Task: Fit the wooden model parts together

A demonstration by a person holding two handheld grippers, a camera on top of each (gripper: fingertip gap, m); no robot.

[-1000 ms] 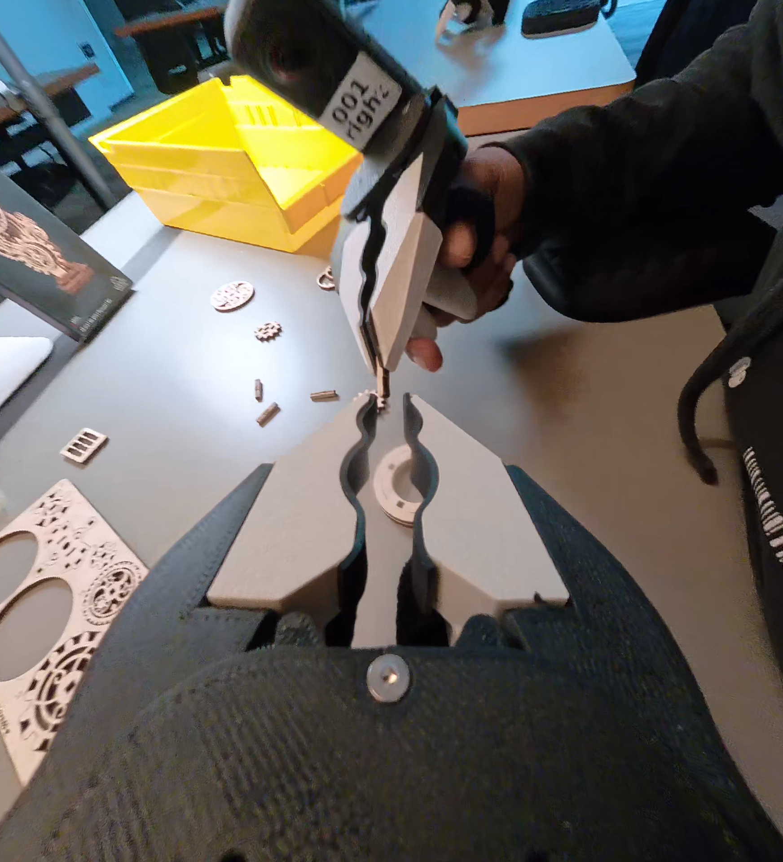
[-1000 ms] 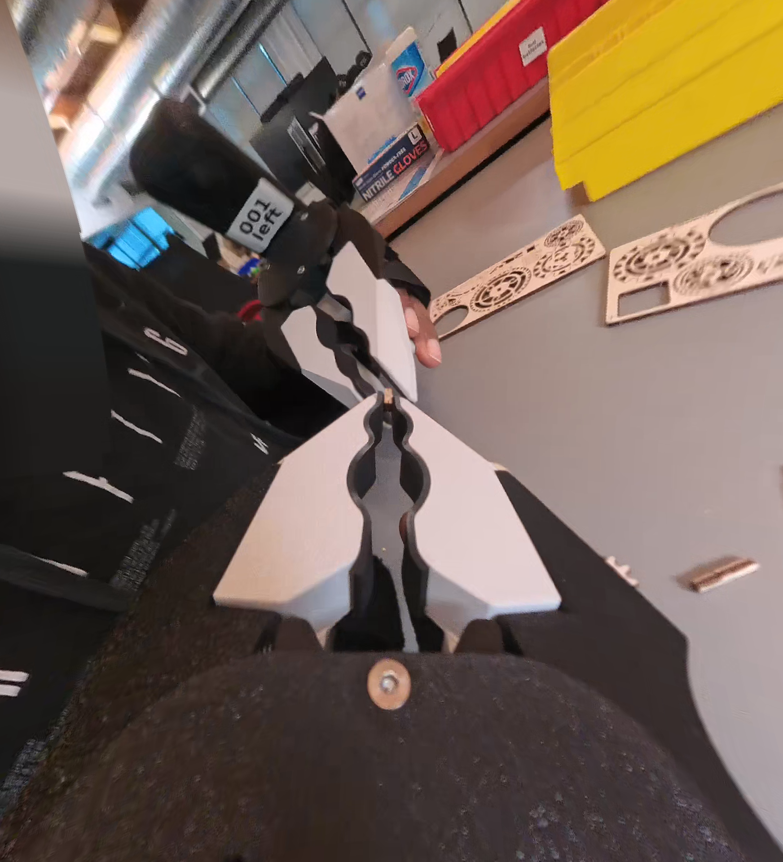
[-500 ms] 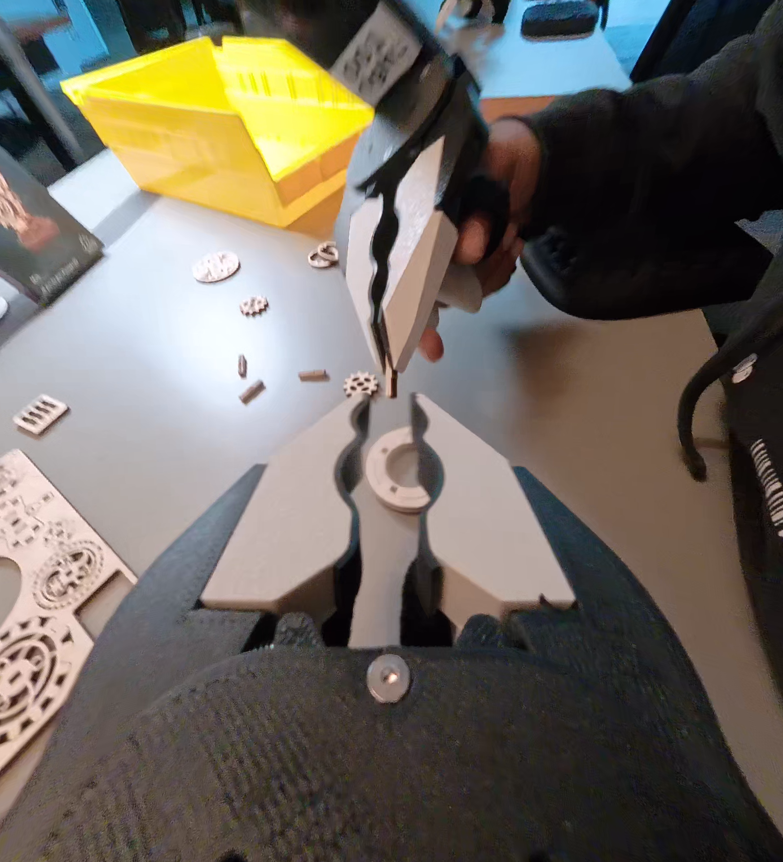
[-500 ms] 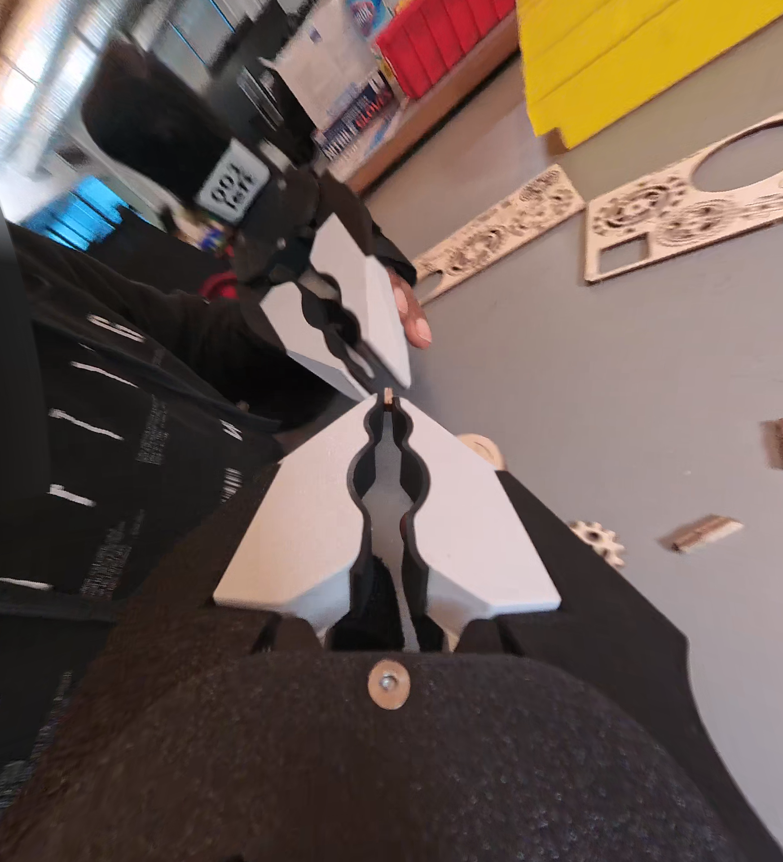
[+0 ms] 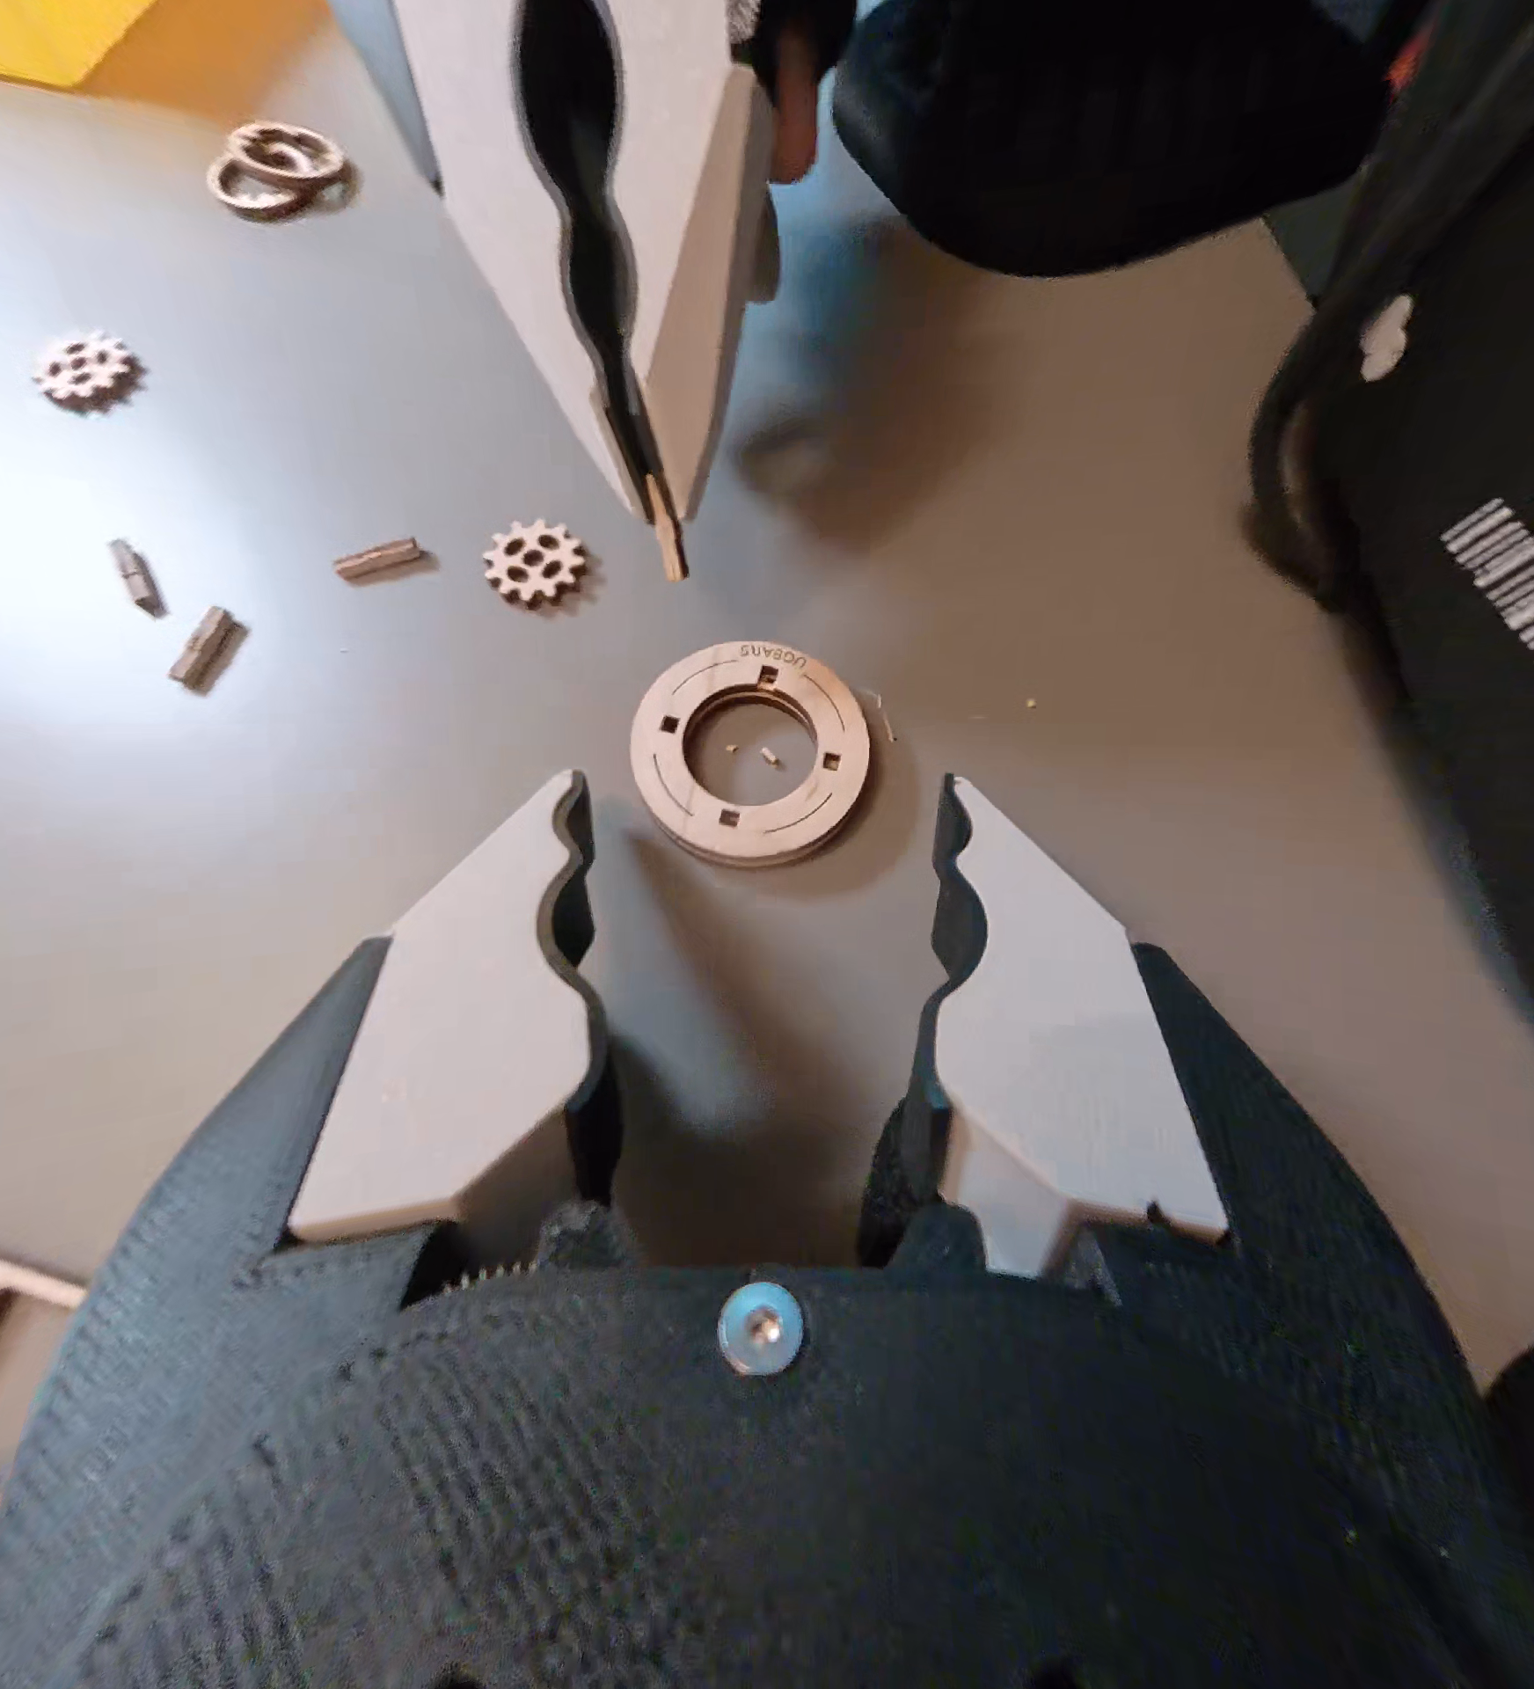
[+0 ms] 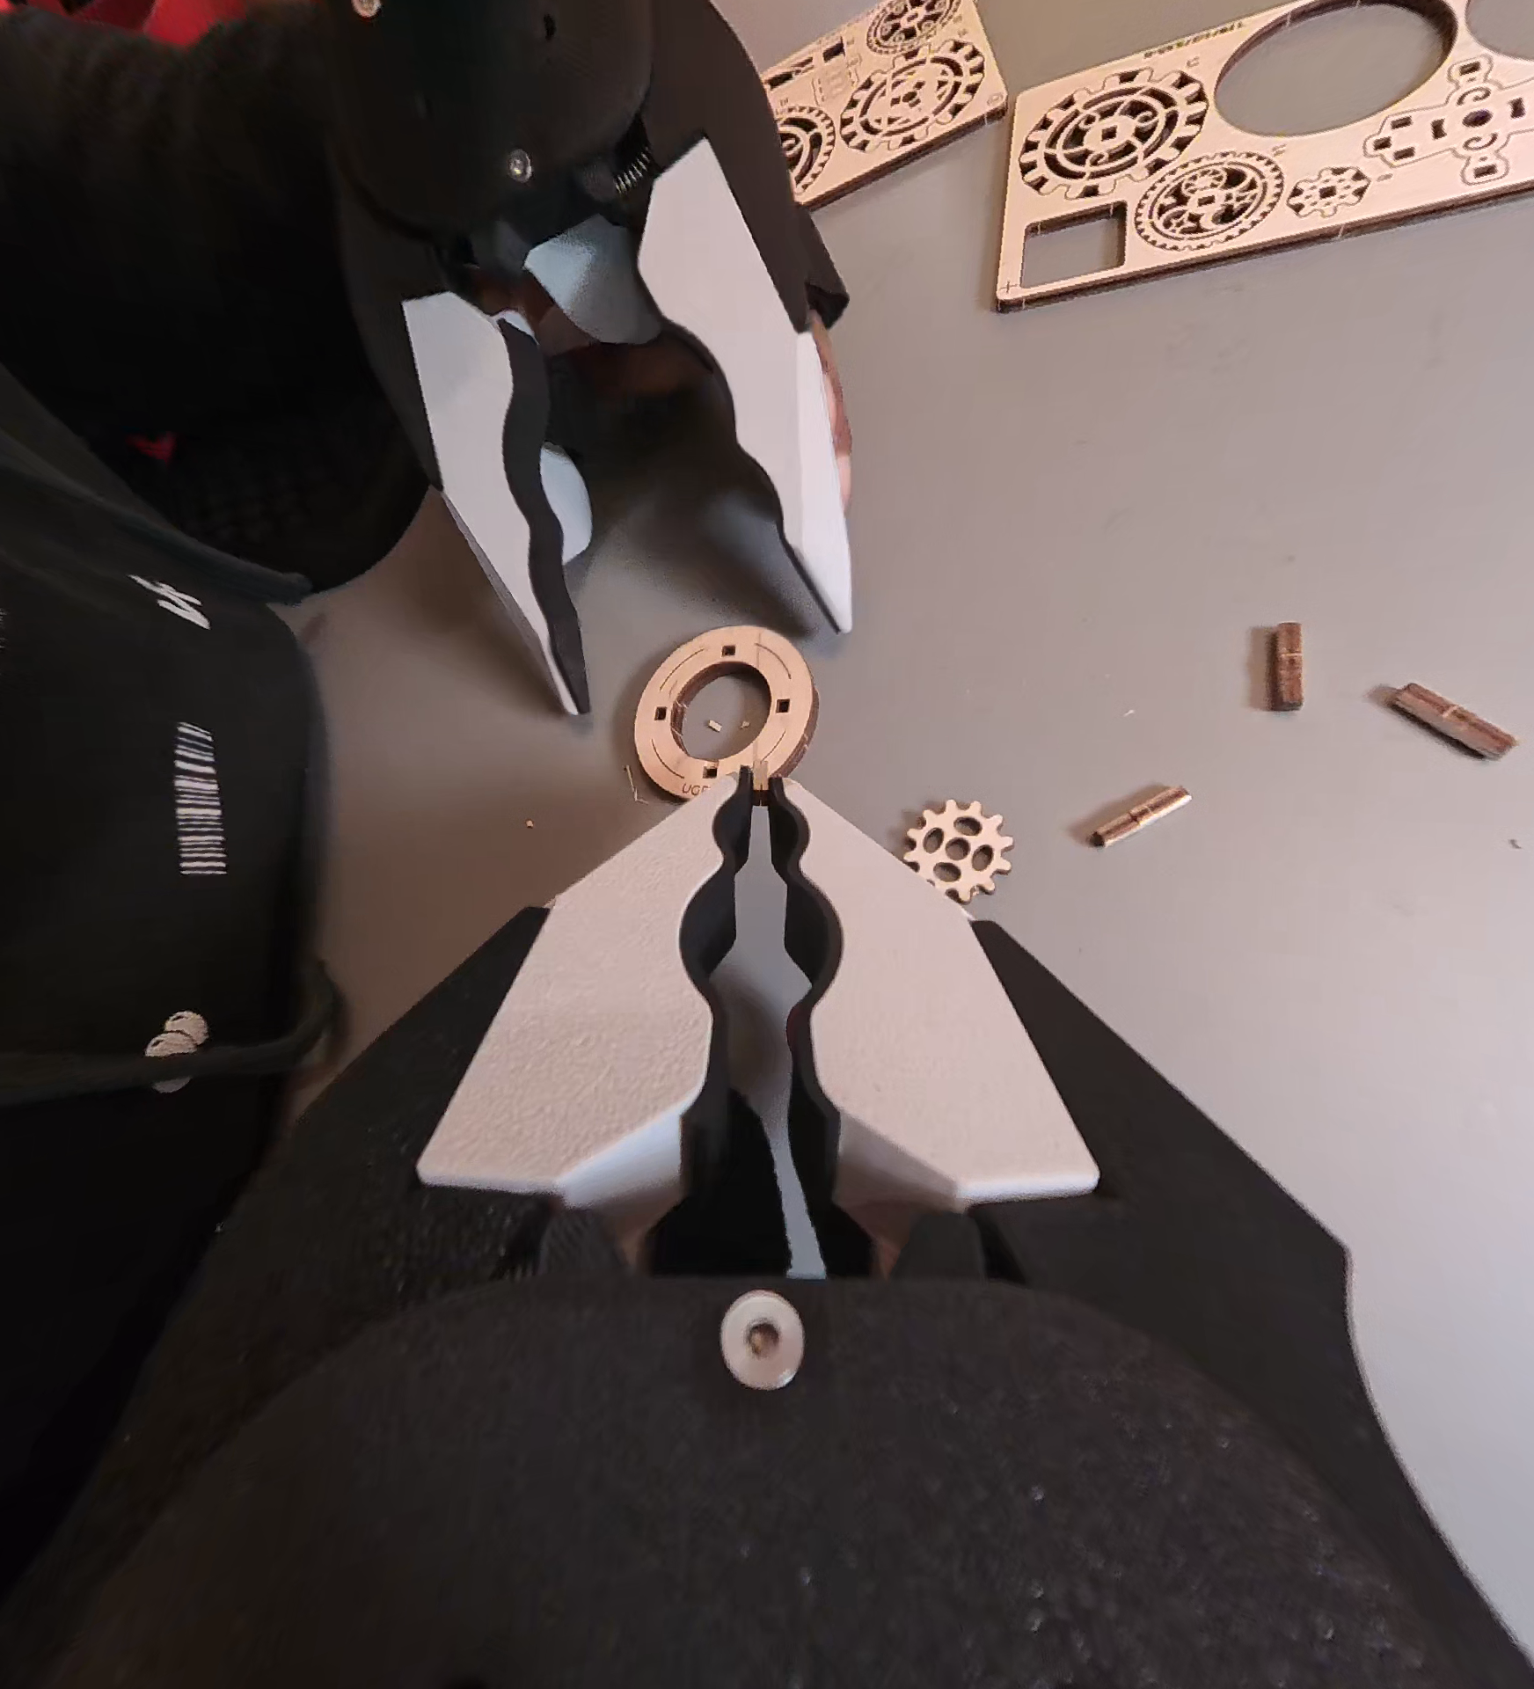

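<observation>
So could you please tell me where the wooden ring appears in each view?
Left wrist view: ring at centre, just past the open left gripper.
Right wrist view: ring above centre, beyond the right gripper.
Shared landmark: the small gear beside it.

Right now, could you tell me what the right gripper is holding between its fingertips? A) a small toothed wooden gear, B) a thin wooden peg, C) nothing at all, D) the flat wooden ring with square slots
B: the right gripper is shut on a thin wooden peg, poised by the flat wooden ring lying on the grey table.
</observation>
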